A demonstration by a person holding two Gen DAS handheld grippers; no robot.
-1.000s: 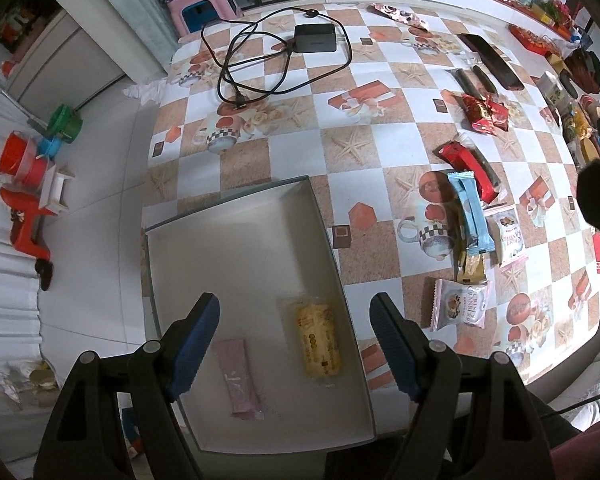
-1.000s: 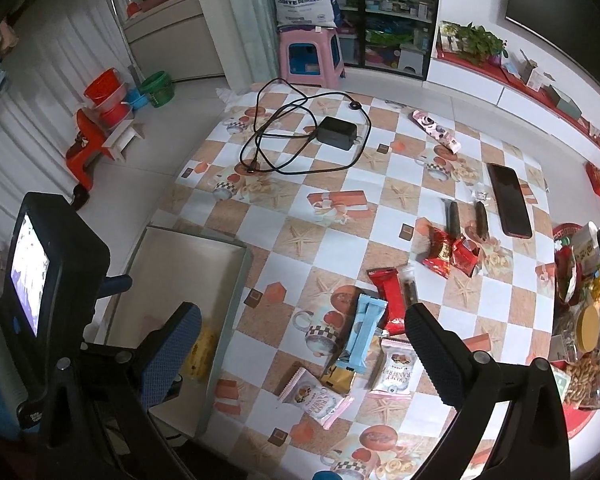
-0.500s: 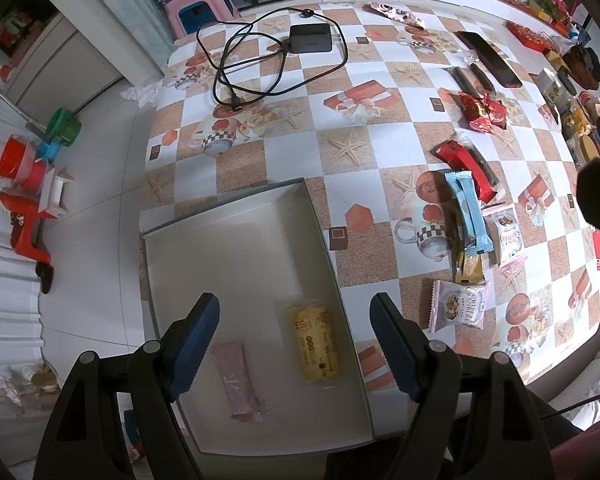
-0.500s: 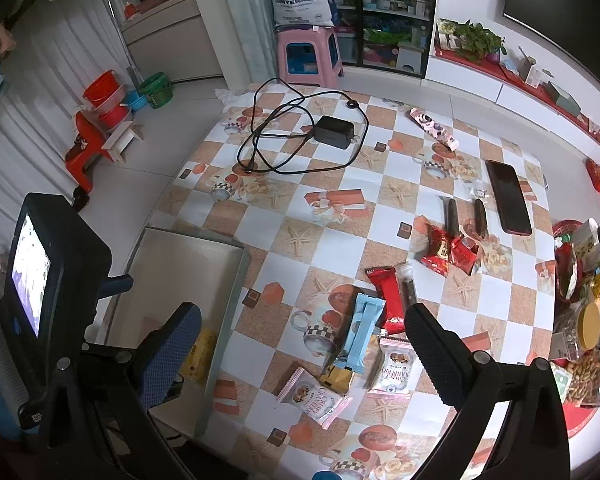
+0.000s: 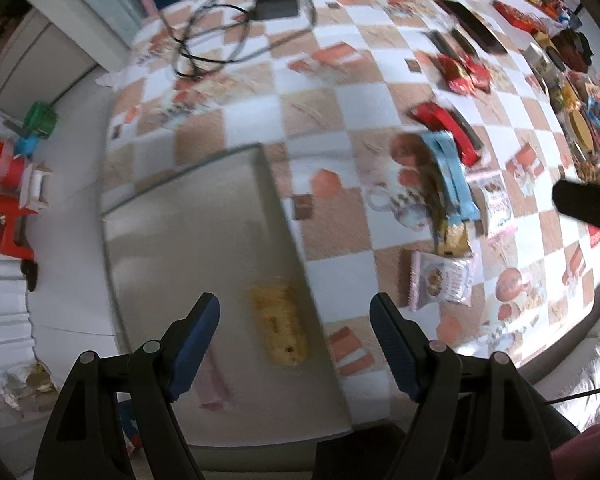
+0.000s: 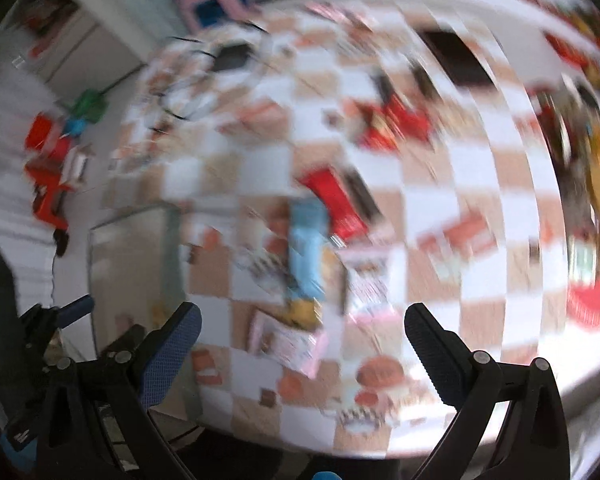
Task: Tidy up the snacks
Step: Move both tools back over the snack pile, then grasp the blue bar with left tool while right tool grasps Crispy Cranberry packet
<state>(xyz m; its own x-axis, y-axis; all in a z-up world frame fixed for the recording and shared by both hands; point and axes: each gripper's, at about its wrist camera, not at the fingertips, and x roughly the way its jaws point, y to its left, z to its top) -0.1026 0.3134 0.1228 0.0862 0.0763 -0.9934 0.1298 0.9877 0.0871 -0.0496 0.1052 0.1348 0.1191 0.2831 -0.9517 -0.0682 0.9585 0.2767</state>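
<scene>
Right under the left tongs (image 5: 294,338), spread wide and empty, a yellow snack (image 5: 278,330) in the grey tray (image 5: 188,216), right tongs (image 6: 302,346) also apart over blurry snack packets (image 6: 306,256) on the checkered surface (image 5: 332,108)

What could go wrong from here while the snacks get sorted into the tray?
The snack pile overlaps tightly, so the open right claw might pinch two packets or nudge the blue bar. The yellow snack lies near the tray wall, so another packet could land on it.
</scene>
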